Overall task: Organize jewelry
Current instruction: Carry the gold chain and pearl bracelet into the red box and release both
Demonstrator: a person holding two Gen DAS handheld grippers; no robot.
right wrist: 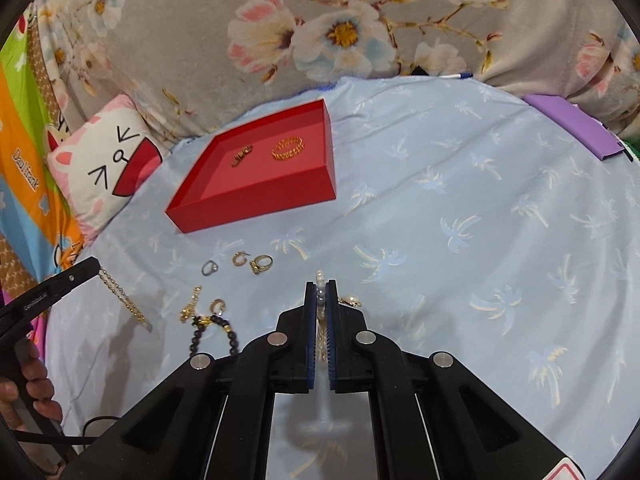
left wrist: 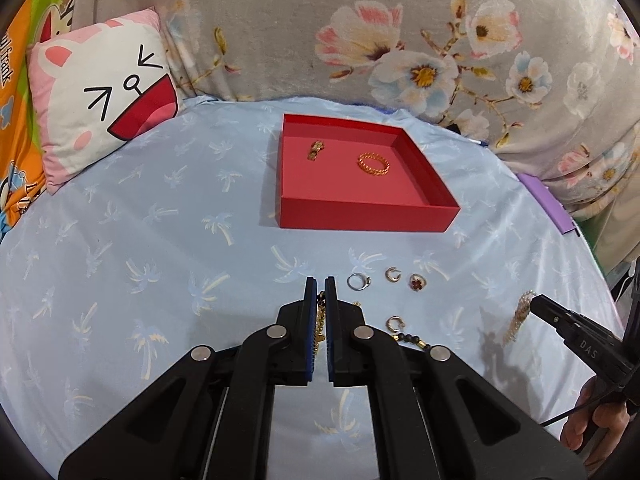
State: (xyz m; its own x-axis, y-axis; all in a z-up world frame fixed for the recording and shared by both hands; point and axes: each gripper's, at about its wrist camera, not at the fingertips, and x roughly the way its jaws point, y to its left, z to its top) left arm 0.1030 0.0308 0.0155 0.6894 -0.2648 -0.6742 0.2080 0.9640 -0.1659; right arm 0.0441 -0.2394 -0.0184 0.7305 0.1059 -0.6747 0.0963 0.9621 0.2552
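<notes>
Left gripper: the left gripper (left wrist: 319,286) is clenched on a gold chain with dark beads (left wrist: 320,320), which runs back between its blue pads; in the right wrist view a chain dangles from its tip (right wrist: 94,266).
Right gripper: the right gripper (right wrist: 320,290) is clamped on a string of white pearls (right wrist: 319,292); in the left wrist view it shows at 4 o'clock (left wrist: 534,304) with a strand hanging from it.
Tray: the shallow red square cardboard tray (left wrist: 368,216) sits on the pale blue palm-print sheet (left wrist: 160,220) at 12 o'clock, well apart from both grippers.
Already in tray: a gold chain-link ring (left wrist: 373,163) and, near it at 9 o'clock, a small gold clasp piece (left wrist: 316,150).
Loose on sheet: a silver ring (left wrist: 357,281), a gold ear cuff (left wrist: 391,274) and a gold ring with a red stone (left wrist: 417,282) in a row between tray and grippers; a second gold cuff (left wrist: 394,323) and a black bead bracelet (right wrist: 212,332) lie nearer the left gripper.
Surroundings: a white-and-pink cartoon cat pillow (left wrist: 100,96) at 10 o'clock.
</notes>
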